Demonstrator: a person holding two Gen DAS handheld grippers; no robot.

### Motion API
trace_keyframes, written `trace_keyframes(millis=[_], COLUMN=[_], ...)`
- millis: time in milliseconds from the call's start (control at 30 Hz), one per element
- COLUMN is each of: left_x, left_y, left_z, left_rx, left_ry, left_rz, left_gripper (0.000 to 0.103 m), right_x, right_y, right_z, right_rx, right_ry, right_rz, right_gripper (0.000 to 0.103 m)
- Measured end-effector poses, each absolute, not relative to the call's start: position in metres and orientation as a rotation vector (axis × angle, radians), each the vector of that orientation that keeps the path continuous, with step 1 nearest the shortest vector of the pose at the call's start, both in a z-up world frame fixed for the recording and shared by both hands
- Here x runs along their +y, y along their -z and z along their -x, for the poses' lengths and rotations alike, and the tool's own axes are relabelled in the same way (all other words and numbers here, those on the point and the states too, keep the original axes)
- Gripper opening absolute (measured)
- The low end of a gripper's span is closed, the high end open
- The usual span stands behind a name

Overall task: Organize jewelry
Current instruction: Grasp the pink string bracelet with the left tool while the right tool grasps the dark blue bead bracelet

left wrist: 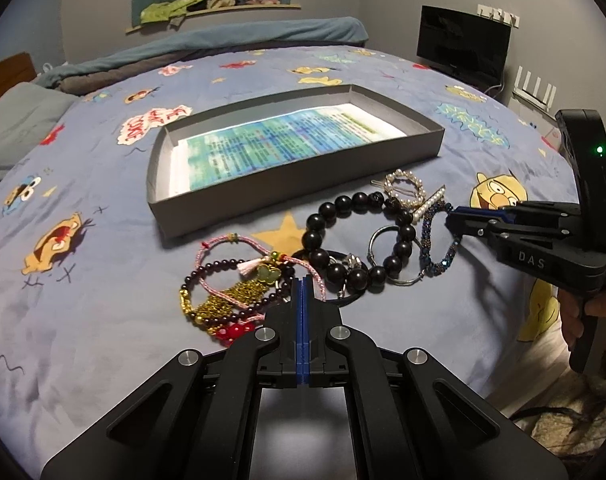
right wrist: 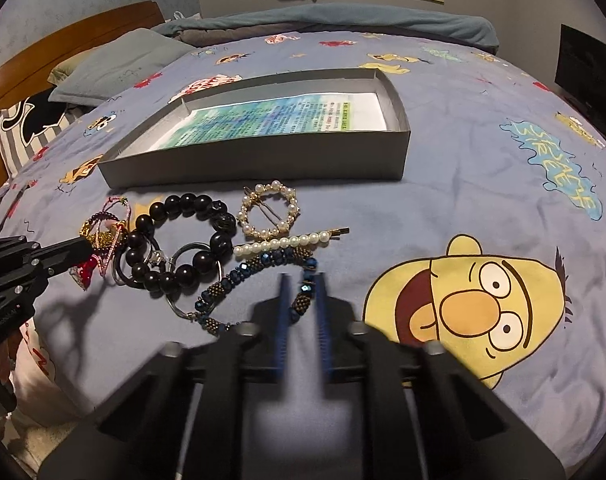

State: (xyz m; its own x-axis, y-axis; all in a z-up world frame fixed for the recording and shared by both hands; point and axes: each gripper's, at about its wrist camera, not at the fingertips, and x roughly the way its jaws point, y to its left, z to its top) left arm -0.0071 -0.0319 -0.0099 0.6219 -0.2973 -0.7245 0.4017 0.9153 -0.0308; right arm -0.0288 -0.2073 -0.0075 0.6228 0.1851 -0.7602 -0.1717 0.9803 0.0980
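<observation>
A pile of bracelets lies on the blue cartoon bedspread in front of a shallow grey box lined with printed paper. My left gripper is shut at the pile's left end, its tips meeting on a pink cord bracelet beside gold beads. My right gripper is shut on the blue beaded bracelet; its own view is blurred. A black bead bracelet, a pearl ring clip and a pearl hairpin lie between the two grippers.
A grey pillow and a wooden headboard are at the far left. A black screen stands past the bed on the right. A hand holds the right gripper's handle. A folded blanket lies along the far edge.
</observation>
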Motion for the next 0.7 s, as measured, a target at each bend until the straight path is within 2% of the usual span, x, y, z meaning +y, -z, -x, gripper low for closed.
trace_keyframes(millis=[200,267,333,400,467,500,533,567,700], left_x=[-0.038,-0.042,-0.045,-0.047,-0.047,-0.048,-0.048,-0.049,-0.049], left_y=[0.011,0.017,0.023,0.027,0.028,0.029,0.031,0.032,0.026], left_z=[0.008,0.006,0.004,0.003,0.002,0.000,-0.001,-0.003,0.000], left_rx=[0.827,0.853,0.862,0.861,0.854,0.859,0.863,0.865,0.836], left_ry=[0.426,0.442,0.427,0.419,0.410,0.407,0.407,0.409,0.405], left_rz=[-0.131,-0.123,-0.137,-0.141,-0.141,-0.144,-0.147,-0.152,-0.172], left_gripper=[0.001,0.007,0.022,0.026,0.025,0.021,0.011,0.005,0.003], right_x=[-0.206,-0.206,-0.207,-0.207,-0.207,-0.208,-0.208,-0.207,-0.207], right_y=[0.005,0.004,0.003,0.002,0.001,0.001,0.000,0.000,-0.003], right_z=[0.032,0.033,0.034,0.035,0.037,0.037,0.038,0.038,0.039], right_rx=[0.869,0.866,0.864,0.860,0.855,0.853,0.850,0.849,0.836], right_ry=[-0.219,-0.221,-0.221,-0.221,-0.220,-0.220,-0.222,-0.223,-0.229], right_rz=[-0.014,-0.014,-0.018,-0.016,-0.013,-0.012,-0.012,-0.012,-0.009], right_gripper=[0.008,0.008,0.008,0.008,0.008,0.008,0.008,0.008,0.008])
